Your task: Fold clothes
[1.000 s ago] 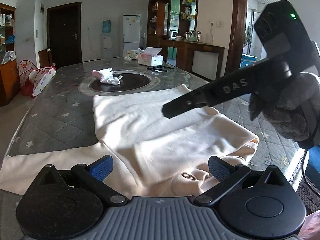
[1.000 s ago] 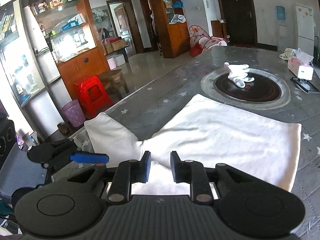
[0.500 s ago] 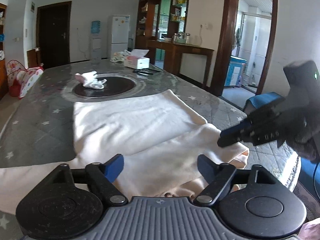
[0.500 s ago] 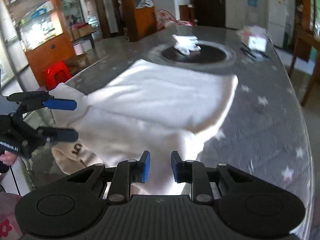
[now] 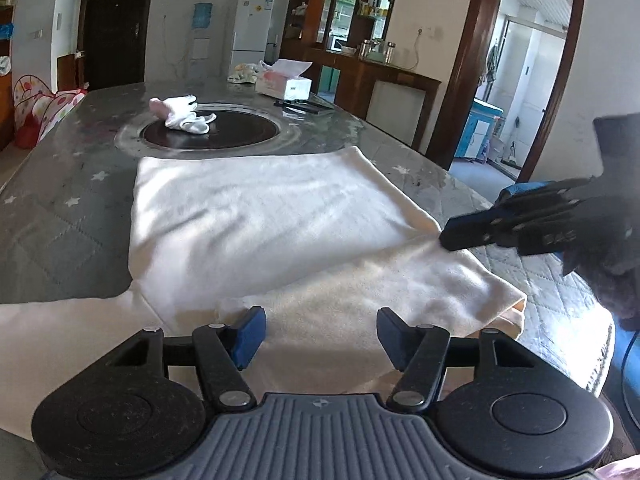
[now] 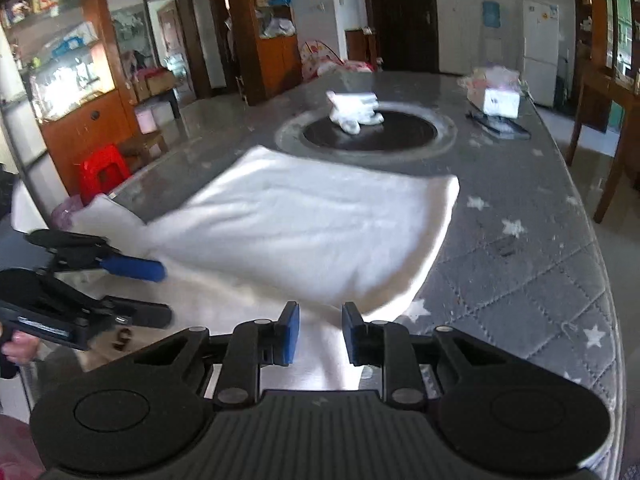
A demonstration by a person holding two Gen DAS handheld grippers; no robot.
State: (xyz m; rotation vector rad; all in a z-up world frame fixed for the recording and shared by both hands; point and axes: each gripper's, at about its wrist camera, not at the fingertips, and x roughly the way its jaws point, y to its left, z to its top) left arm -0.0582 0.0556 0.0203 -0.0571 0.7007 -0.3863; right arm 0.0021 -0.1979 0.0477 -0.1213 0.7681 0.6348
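A cream sweatshirt (image 5: 256, 220) lies spread on the grey table, its right sleeve folded across the chest; its left sleeve (image 5: 60, 324) trails off to the near left. My left gripper (image 5: 320, 336) hovers low over the near hem. Its jaws are closing, with cloth beneath them and nothing pinched. In the right wrist view it shows at the left (image 6: 164, 293) over the collar end. My right gripper (image 6: 320, 332) keeps a narrow gap between its blue pads above the folded sleeve (image 6: 320, 360), gripping nothing. From the left wrist view its tips (image 5: 468, 222) sit at the sweatshirt's right edge.
A small white garment (image 5: 182, 118) lies on the round black inset (image 5: 240, 132) farther along the table. A tissue box (image 5: 284, 84) and dark flat items stand beyond it. The table edge (image 6: 600, 264) runs close on the right; a red stool (image 6: 102, 168) stands on the floor.
My left jaws have narrowed and the hand has sunk toward the near hem. My right gripper came down from above the sweatshirt to its right edge, its gap unchanged.
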